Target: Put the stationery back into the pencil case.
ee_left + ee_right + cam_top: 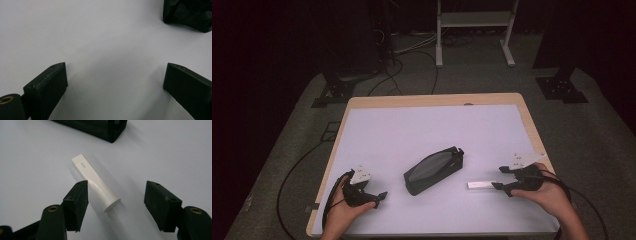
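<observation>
A black zipped pouch (433,170) lies slantwise in the middle of the white mat. To its right a small white tube (481,185) lies flat on the mat. My right gripper (498,178) is open just right of the tube. In the right gripper view the tube (96,183) lies with its round cap end between the jaws of that gripper (117,183), close to the left jaw, and the pads do not press on it. The pouch's end (100,127) shows beyond the tube. My left gripper (379,199) rests open at the near left, over bare mat (116,65), with the pouch's corner (190,13) farther off.
The white mat covers a wooden table (437,99) whose edge shows at the back and sides. Cables run over the grey floor (412,75) behind, beside black stand feet (562,90) and a white metal frame (474,20).
</observation>
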